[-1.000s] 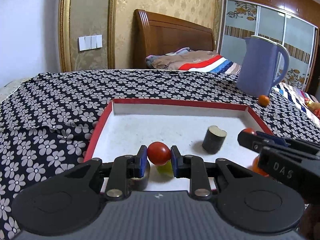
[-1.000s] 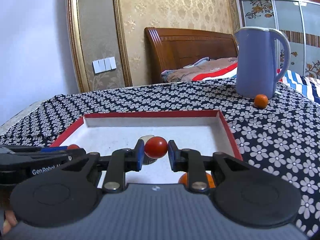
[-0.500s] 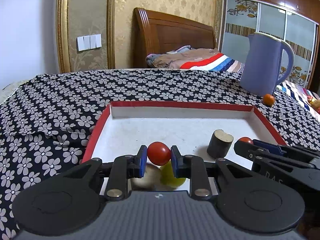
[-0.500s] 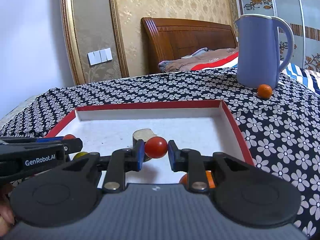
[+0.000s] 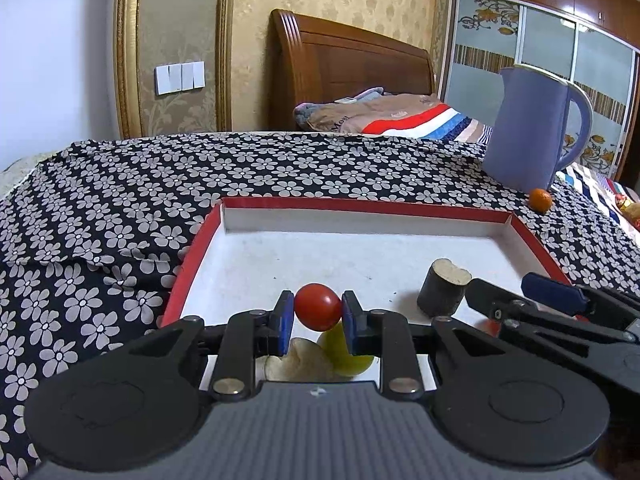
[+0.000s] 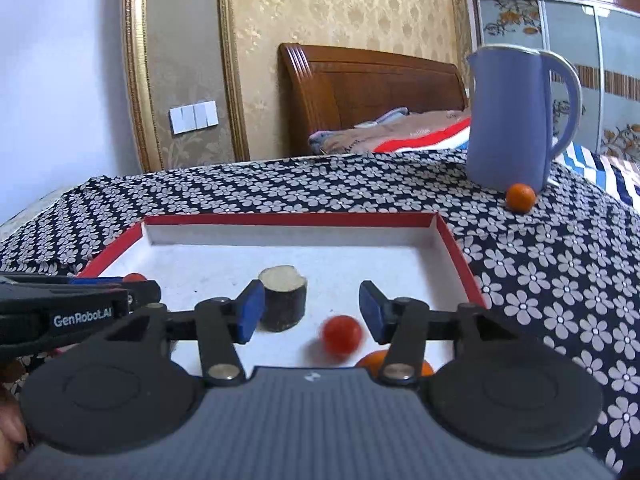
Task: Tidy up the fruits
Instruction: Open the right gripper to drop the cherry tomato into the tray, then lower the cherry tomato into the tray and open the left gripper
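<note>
A red-rimmed white tray (image 5: 400, 206) lies on the flowered cloth; it also shows in the right wrist view (image 6: 288, 220). My left gripper (image 5: 318, 316) is shut on a red cherry tomato (image 5: 318, 306) above the tray's near edge. Below it lie a green fruit (image 5: 348, 354) and a beige piece (image 5: 300, 364). My right gripper (image 6: 312, 310) is open; a blurred red cherry tomato (image 6: 342, 334) is loose between its fingers, over the tray. A dark cylindrical piece (image 6: 282, 298) stands in the tray. An orange fruit (image 6: 376, 362) lies under the right finger.
A blue kettle (image 6: 516, 120) stands at the back right with a small orange (image 6: 520, 197) beside it on the cloth. A bed with folded blankets (image 5: 384, 114) is behind the table. The other gripper's arm crosses each view's lower side.
My right gripper has opened and let go of its red tomato, which drops toward the tray. My left gripper still holds its tomato; both grippers have drawn back slightly.
</note>
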`<state>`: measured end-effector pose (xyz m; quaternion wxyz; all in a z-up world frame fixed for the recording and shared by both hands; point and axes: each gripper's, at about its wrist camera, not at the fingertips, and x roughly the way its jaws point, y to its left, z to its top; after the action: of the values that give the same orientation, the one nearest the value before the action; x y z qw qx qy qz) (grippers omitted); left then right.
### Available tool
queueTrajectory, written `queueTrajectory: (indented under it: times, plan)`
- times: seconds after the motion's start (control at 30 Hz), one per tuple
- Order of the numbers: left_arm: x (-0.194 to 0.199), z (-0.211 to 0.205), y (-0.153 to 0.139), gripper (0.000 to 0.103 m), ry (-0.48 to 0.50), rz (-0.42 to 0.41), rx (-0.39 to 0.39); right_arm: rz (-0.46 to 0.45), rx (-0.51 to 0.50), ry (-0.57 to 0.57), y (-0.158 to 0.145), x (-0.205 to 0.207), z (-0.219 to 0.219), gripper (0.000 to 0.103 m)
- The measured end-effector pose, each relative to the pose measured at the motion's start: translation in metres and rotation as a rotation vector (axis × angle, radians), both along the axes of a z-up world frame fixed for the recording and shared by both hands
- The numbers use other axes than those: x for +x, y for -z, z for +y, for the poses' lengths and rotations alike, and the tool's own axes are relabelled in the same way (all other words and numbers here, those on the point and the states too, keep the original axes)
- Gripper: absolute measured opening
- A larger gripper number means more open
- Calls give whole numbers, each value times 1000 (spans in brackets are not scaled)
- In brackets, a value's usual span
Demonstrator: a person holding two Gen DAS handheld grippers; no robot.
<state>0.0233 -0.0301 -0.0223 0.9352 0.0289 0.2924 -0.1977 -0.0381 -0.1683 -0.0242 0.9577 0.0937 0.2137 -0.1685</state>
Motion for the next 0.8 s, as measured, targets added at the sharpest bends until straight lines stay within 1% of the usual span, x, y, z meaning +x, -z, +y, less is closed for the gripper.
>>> queueTrajectory:
  times: [0.13, 0.27, 0.3, 0.47, 0.57, 0.63, 0.77, 0.8]
  plan:
    - [-5, 8, -1, 25, 0, 0, -28, -5, 22, 6, 1, -4, -3, 50]
    - [-17, 20, -5, 25, -1, -35, -60, -43, 47, 24, 1, -14, -8, 50]
    - [-20, 22, -6, 25, -2, -40, -65, -49, 54, 20, 1, -16, -9, 52]
    - [-32, 42, -3, 25, -11, -23, -95, -65, 57, 10, -1, -27, -7, 54]
    - [-40, 53, -2, 25, -30, -34, -101, -67, 66, -8, -2, -34, -5, 54]
    - [-45, 56, -2, 25, -22, -38, -100, -69, 75, -16, -3, -41, -4, 54]
    - [-54, 62, 1, 25, 14, -32, -105, -81, 55, -19, -5, -61, 0, 54]
    - [-56, 63, 1, 25, 18, -37, -108, -84, 57, -20, -5, -65, 0, 56]
